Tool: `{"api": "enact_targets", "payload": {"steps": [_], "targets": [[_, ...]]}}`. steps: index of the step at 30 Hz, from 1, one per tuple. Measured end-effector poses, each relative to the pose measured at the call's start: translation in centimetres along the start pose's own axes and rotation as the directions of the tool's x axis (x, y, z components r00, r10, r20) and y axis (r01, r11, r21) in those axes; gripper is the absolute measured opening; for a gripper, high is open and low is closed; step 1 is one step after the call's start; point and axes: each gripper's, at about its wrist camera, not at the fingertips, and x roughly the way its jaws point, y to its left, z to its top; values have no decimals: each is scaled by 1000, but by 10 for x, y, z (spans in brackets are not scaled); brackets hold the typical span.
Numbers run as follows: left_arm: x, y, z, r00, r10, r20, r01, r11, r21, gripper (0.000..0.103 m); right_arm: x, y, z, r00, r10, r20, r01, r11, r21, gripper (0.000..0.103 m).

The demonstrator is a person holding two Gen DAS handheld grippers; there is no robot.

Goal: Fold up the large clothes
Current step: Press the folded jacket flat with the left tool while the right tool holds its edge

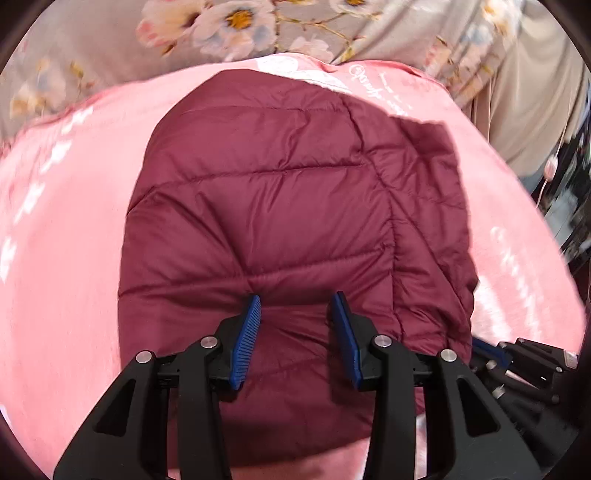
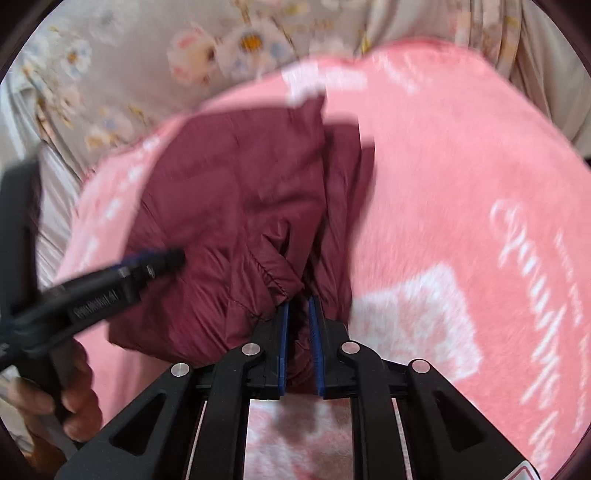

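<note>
A maroon quilted puffer jacket (image 1: 280,206) lies folded into a rounded block on a pink blanket (image 1: 62,258). My left gripper (image 1: 297,298) is open over the jacket's near half, its blue pads apart and its tips on the fabric. The right wrist view shows the same jacket (image 2: 221,192), blurred. My right gripper (image 2: 299,306) is shut on a bunched edge of it at its near right corner. The left gripper's finger (image 2: 162,260) reaches over the jacket from the left, with a hand (image 2: 74,402) on its handle.
A grey floral sheet (image 1: 221,22) lies beyond the blanket's far edge. Beige cloth (image 1: 528,110) hangs at the far right, with dark clutter (image 1: 569,206) past the bed's edge. White lettering (image 2: 535,280) marks the blanket right of the jacket.
</note>
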Motion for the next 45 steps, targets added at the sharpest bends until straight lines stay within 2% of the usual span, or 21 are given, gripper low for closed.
{"api": "enact_targets", "payload": {"steps": [1,3,4,9,13,16,17,19,20,21,23,25,26,27,30,32,36,38,40,42,45], "targets": [[-7,4,1,1000,-17,2,17,1000,-22,40,-7,4,4,1000,4,24,-3,1000,-9,13],[-17,6,2,1000,-2,20,3,1000,-31,52,-11,10,11,999,19,51,-17,1000,-24,13],[-21,7,2,1000,11,29,-10,1000,-27,53,-7,12,14,998,16,54,-14,999,-29,13],[-24,5,1,999,30,24,-29,999,-30,54,20,1,16,999,-32,18,31,999,14,13],[-20,6,-1,999,32,16,-31,999,-28,54,13,-8,6,998,-66,10,66,998,11,13],[-20,7,-3,999,31,14,-31,999,-24,54,-1,-13,2,1000,-17,14,17,1000,21,13],[-20,8,-4,999,30,15,-29,999,-25,54,-4,-14,3,1000,0,26,-1,1000,27,15],[-19,9,-4,1000,27,16,-26,999,-22,54,-13,-15,6,995,50,84,-55,997,50,36],[-19,9,-5,1000,24,17,-23,999,-22,54,-14,-17,8,992,84,98,-91,994,66,50],[-19,10,-6,1000,21,17,-21,999,-24,54,-11,-16,9,989,115,94,-123,989,79,51],[-19,10,-6,1000,18,16,-18,999,-30,54,0,-13,12,985,158,64,-164,983,89,51],[-21,12,-6,1000,13,14,-12,999,-38,54,20,-8,10,989,146,17,-147,986,73,32],[-22,12,-6,1000,9,15,-9,999,-42,54,28,-4,7,992,129,-8,-128,990,62,9],[-24,14,-6,1000,1,15,0,999,-51,54,32,-3,5,992,121,-22,-119,991,69,8],[-29,16,-4,1000,-10,23,12,998,-62,54,14,-6,-7,991,134,21,-136,985,103,4],[-34,15,-4,999,-8,33,9,998,-58,54,1,-2,-18,995,88,35,-90,993,70,4],[-29,15,-6,1000,-10,24,11,999,-49,54,34,-5,-40,997,30,-77,-25,998,60,5],[-19,10,-9,1000,4,12,-3,1000,-29,54,39,-6,-39,995,27,-100,-19,997,76,6],[-14,4,-12,1000,24,14,-24,1000,-5,55,25,-6,-31,997,19,-75,-12,996,87,8],[-12,-2,-13,998,60,19,-61,998,20,58,4,-7,-17,1000,14,-20,-12,996,93,15],[-10,-1,-11,998,53,15,-54,998,14,58,-17,2,0,999,-11,52,7,998,68,15]]}}
